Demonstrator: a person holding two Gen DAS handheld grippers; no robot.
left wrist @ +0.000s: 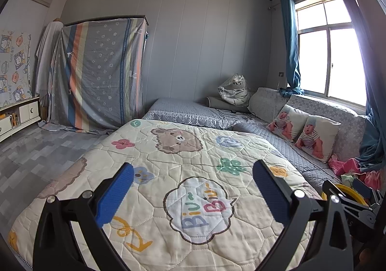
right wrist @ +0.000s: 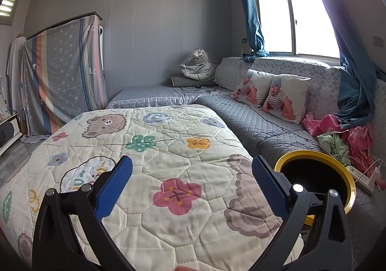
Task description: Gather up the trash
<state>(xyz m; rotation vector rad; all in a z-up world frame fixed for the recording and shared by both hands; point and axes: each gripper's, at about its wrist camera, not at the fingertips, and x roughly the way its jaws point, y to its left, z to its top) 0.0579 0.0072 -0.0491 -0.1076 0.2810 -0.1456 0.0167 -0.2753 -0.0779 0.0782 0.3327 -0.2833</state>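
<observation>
Both grippers up over the bed, nothing in hand. Left gripper (left wrist: 193, 189): jaws wide apart, empty, only the cartoon quilt (left wrist: 183, 150) showing between the blue pads. Right gripper (right wrist: 191, 186): same deal, jaws spread, empty, quilt underneath.

Trash itself? Can't pick out any obvious scrap on the quilt from either view; the surface reads as bare print, bears and flowers. What is in view is the bin (right wrist: 316, 181), yellow rim, black inside, mouth facing up. It sits just beside the right gripper's right-hand finger, at the quilt's right edge, in front of the grey sofa (right wrist: 265, 126). In the left wrist view the bin (left wrist: 347, 195) is only a sliver of yellow far right, behind the other gripper's hardware, so the right hand is clearly nearer to it.

Candidates for pickup, as a guess: the pink and green cloth heap (right wrist: 342, 135) on the sofa near the power strip (right wrist: 361, 177), though that looks more like laundry than rubbish. The plastic-wrapped toy tiger (right wrist: 197, 66) is well away in the far corner, prob not trash.

Judgement: task looks at its start, or btwn items. Key relation: bin lies to the right of both sets of jaws, so anything grabbed goes rightward, and the right hand has the short path. Watch the charger cables by the strip; easy to snag.
</observation>
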